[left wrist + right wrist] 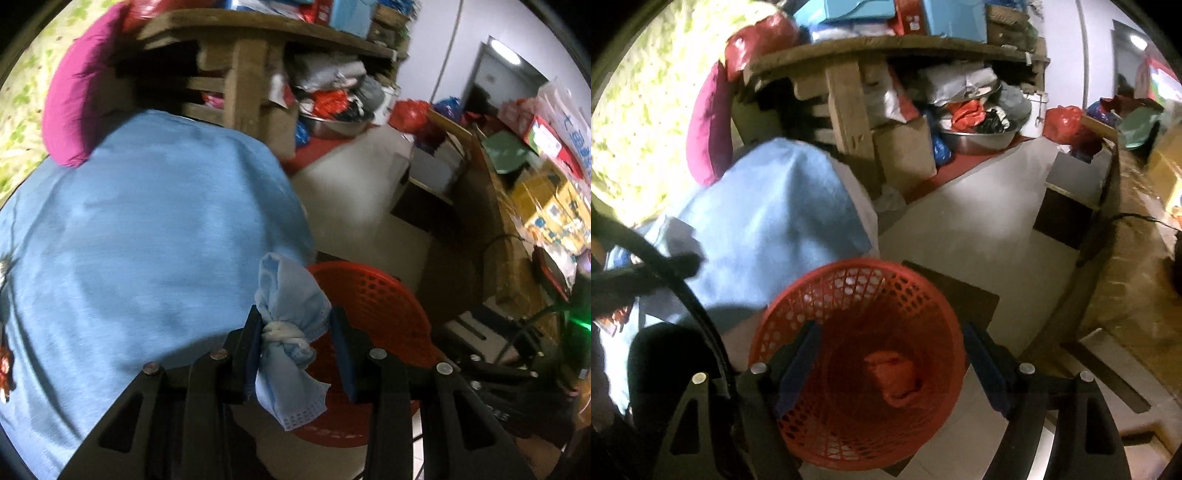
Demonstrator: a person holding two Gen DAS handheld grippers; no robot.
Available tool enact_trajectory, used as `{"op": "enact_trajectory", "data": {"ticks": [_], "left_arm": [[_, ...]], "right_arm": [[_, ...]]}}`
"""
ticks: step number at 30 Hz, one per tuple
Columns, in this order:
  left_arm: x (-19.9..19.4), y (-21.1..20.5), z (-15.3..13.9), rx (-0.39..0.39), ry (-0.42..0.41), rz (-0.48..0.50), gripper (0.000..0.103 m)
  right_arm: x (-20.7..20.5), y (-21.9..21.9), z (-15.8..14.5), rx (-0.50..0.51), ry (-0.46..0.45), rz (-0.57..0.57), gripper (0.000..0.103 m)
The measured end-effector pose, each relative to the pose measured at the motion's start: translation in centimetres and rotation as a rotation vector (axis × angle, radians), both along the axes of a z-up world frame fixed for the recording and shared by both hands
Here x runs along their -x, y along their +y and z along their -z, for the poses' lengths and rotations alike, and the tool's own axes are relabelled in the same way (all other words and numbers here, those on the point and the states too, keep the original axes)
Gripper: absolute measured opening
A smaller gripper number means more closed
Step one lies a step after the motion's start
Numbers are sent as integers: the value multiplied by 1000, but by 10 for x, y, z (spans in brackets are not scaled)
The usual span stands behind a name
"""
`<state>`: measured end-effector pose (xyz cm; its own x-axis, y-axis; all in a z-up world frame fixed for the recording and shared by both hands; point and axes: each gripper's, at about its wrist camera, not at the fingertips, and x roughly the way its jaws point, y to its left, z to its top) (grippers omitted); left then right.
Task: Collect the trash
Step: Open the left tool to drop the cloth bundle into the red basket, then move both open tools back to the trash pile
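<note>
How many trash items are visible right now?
2: a balled-up blue face mask clamped in the left hand-held gripper, and a red crumpled piece at the bottom of the red basket. More may be hidden.

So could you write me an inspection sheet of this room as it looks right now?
Surface: pale tiled floor, a red mat at the far side.
Job's things: crumpled blue face mask; red mesh basket with a red wad at its bottom.
Clutter: wooden shelf piled with boxes and bags; metal bowl of bags; cartons on the right.
Grippers: left hand-held gripper shut on the face mask; right hand-held gripper open, empty, above the basket.
Cables: black cable over the wooden counter.
Surroundings: blue bedding, pink pillow, doorway at right.
</note>
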<state>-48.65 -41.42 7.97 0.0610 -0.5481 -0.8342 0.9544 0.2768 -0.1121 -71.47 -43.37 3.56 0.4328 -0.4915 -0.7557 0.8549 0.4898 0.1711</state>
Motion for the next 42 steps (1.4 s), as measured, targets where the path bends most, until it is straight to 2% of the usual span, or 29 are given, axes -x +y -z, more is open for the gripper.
{"op": "enact_trajectory", "data": {"ticks": [4,6,8,9,16,24,33,42], "left_arm": [[10,-13,12,-27,8,22,39],[13,-17,17,-43,6,20,47],[15,-21,22,-62,2,19,74],[16,-22,23,-64,-4,14,78],[17,-14,19,-63,-39,14,79],[-10,16,0,-18,-66,-47,79],[-72,83,-10,29,-57,-209,79],[-150,178,-7,56,-46,-431,79]], "right_arm": [[11,1,-7,18,-8,20,82],[16,0,-9,22,-13,28,82],[19,-3,-11,25,-18,34,82],[21,-3,-13,28,-22,38,82],[17,-5,-14,30,-42,37,82],[-10,5,-22,51,-47,-14,82],[-71,26,-40,86,-50,-127,82],[-165,71,-63,132,-84,-313,82]]}}
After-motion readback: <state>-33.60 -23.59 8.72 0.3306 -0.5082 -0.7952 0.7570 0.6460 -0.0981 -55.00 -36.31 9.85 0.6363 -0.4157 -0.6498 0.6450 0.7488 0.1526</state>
